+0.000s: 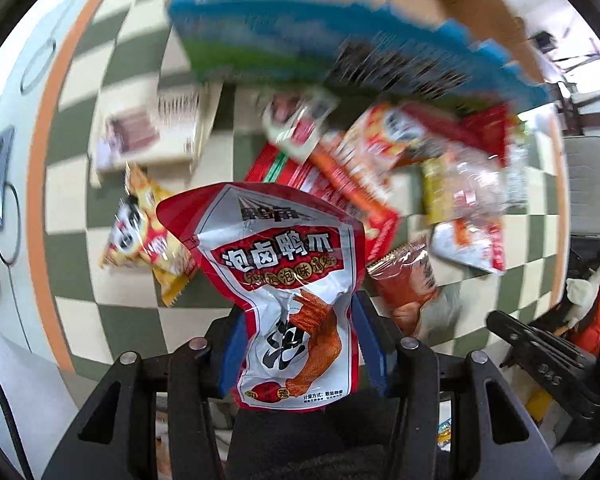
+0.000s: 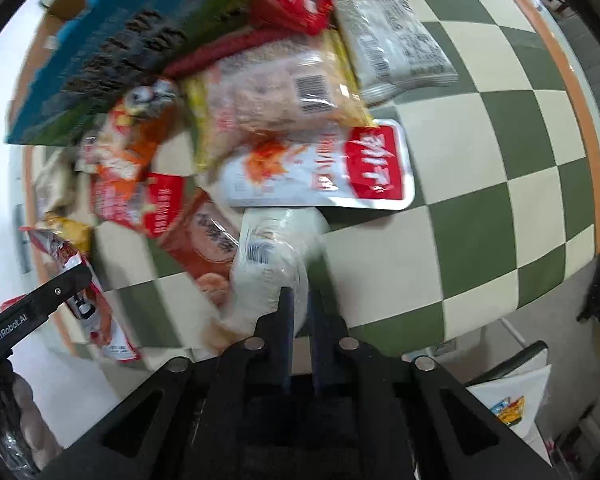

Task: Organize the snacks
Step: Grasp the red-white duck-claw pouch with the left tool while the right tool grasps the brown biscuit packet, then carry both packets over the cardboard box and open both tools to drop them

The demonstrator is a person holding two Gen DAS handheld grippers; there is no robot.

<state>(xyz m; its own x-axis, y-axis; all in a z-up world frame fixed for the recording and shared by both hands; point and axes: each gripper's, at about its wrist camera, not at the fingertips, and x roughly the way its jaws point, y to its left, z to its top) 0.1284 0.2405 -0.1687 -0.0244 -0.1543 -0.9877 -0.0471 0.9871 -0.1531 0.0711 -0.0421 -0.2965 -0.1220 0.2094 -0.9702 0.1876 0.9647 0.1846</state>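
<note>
In the left wrist view my left gripper (image 1: 300,324) is shut on the lower half of a red-and-white duck-claw pouch (image 1: 276,256), which stands up above the checked table (image 1: 112,320). The same pouch (image 2: 100,320) and left gripper (image 2: 64,284) show at the lower left of the right wrist view. My right gripper (image 2: 302,304) points down at the table, its jaws nearly together on the near edge of a white packet (image 2: 272,256). This packet lies beside an orange-red packet (image 2: 204,240), at the near edge of a snack pile.
A blue-and-green carton (image 2: 112,52) lies behind the pile, which includes a white-and-red pouch (image 2: 332,168) and a grey packet (image 2: 396,44). A yellow bag (image 1: 148,236) and a cream box (image 1: 152,132) lie left of the pile. A phone (image 1: 2,176) sits beyond the table's orange rim.
</note>
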